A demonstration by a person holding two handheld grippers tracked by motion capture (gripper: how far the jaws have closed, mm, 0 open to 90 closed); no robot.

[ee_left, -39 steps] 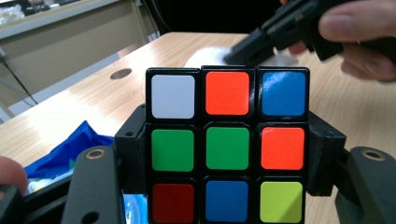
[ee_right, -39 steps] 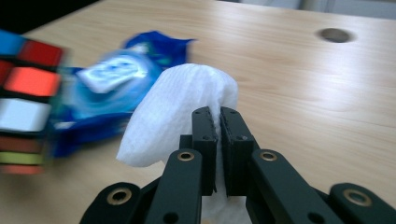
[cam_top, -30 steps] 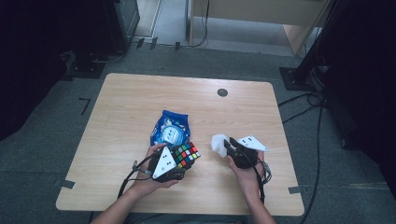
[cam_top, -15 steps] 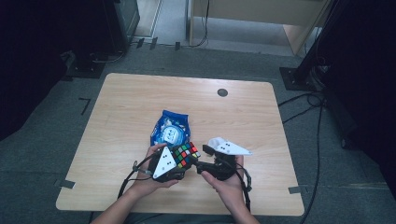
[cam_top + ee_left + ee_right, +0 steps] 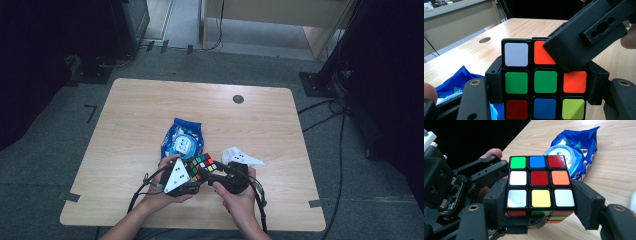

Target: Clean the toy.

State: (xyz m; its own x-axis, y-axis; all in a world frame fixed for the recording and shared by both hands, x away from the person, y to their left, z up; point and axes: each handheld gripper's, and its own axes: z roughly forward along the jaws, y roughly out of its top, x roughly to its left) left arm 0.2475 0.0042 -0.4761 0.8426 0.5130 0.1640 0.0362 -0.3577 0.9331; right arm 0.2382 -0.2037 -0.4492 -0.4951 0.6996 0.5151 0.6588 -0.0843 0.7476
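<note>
Clearly you had both tools on the puzzle cube (image 5: 202,165), held just above the near part of the bench (image 5: 140,115). Your left tool (image 5: 196,172) was clenched on the cube's sides; in the left gripper view its jaws pressed the middle row from either flank, with the cube (image 5: 544,80) upright between them. Your right tool (image 5: 214,172) had closed on it too: in the right gripper view the pads sat against both sides of the lower layer of the cube (image 5: 539,182). Its colours were well mixed on every face shown, so by my reading the solving was far from finished, and a layer turn was about to start rather than done.

For room, you had plenty. The blue snack bag (image 5: 182,140) lay just beyond the cube, close enough that a wide swing forward could brush it. The white object (image 5: 242,157) lay just beside your right hand (image 5: 240,197). Beyond those the wood ran bare to the far edge, where a small dark round cap (image 5: 238,99) sat. The near edge was close under your wrists.
</note>
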